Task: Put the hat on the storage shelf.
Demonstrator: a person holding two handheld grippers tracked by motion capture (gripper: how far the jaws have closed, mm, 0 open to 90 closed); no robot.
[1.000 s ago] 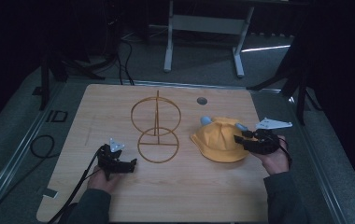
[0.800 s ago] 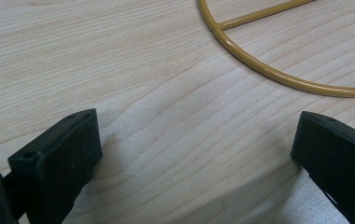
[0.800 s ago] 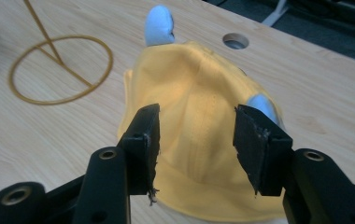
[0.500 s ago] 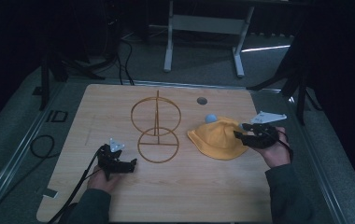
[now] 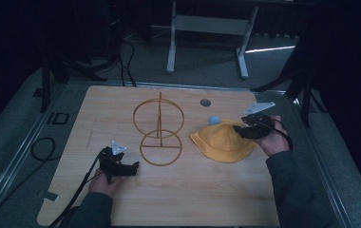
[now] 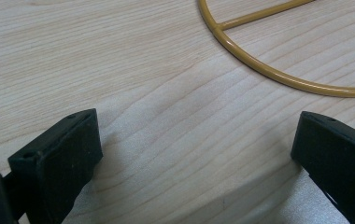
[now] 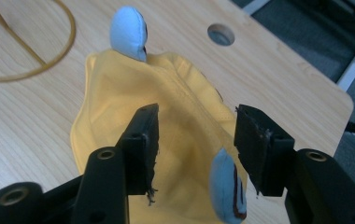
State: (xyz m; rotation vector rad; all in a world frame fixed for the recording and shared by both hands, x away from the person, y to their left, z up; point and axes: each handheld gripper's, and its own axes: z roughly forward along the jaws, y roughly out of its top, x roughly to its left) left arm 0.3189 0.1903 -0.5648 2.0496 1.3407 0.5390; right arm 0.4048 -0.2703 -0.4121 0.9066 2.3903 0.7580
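Right gripper (image 7: 196, 140) hovers over the yellow hat (image 5: 222, 141), jaws parted and empty, apparently positioned to grasp it. Left gripper (image 6: 196, 163), jaws wide and empty, rests beside the wire stand (image 5: 159, 130), left of the hat.

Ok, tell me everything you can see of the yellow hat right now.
The hat is a soft yellow cloth bucket hat, lying rumpled on the wooden table to the right of the wire stand. It carries two padded light-blue ears: one sticks up at its far edge, the other sits between the open jaws of the right tongs, which hover over its near-right side. The jaws do not visibly pinch the cloth. The brim spreads flat toward the stand without touching it.
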